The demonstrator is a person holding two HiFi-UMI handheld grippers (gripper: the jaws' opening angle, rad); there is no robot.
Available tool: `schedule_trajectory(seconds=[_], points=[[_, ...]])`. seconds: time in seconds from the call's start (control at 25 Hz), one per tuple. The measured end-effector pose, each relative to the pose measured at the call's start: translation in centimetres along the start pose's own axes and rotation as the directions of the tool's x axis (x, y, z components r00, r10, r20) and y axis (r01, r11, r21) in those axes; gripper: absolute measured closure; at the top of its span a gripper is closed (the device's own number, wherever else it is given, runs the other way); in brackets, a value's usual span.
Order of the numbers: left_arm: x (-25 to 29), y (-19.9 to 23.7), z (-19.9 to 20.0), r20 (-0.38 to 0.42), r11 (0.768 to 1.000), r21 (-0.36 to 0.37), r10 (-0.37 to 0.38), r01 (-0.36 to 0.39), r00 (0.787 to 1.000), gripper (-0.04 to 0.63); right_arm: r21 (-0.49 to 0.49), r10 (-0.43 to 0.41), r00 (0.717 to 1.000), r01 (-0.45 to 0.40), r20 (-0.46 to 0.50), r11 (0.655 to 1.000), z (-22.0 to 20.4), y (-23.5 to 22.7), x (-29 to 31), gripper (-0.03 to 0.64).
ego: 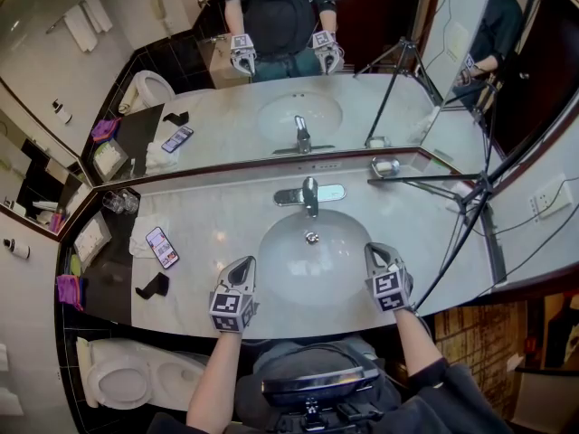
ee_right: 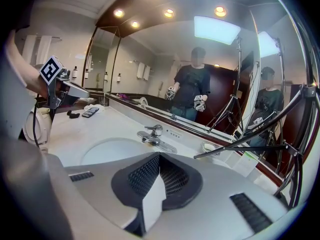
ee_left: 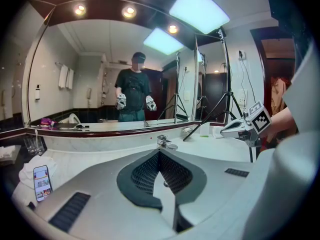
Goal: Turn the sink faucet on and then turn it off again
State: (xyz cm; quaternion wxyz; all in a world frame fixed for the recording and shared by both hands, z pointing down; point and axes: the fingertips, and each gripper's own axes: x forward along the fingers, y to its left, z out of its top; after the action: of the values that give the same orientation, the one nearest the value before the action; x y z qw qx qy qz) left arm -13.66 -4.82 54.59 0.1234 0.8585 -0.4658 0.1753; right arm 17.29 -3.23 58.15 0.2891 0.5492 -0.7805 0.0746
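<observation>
head view | faucet (ego: 309, 195) well beyond both tools | left tool (ego: 243, 263), right tool (ego: 375, 250): jaws together, empty

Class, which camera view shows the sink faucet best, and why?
The right gripper view. The faucet appears nearest there, seen from the side, with its handle and spout clear and unblocked. The head view shows it whole but small, from above. The left gripper view shows it tiny, just beyond the jaws.
</observation>
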Motion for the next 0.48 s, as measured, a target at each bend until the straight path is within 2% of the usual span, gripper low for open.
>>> schedule_trajectory(seconds=[0.48], points=[[0.49, -0.31, -0.28, -0.001, 1.0, -0.004, -0.017, 0.017, 1.0, 0.6, -0.022, 0.006, 1.0, -0.006, -0.02, 1.0, -0.53, 0.23, 0.21, 0.598]])
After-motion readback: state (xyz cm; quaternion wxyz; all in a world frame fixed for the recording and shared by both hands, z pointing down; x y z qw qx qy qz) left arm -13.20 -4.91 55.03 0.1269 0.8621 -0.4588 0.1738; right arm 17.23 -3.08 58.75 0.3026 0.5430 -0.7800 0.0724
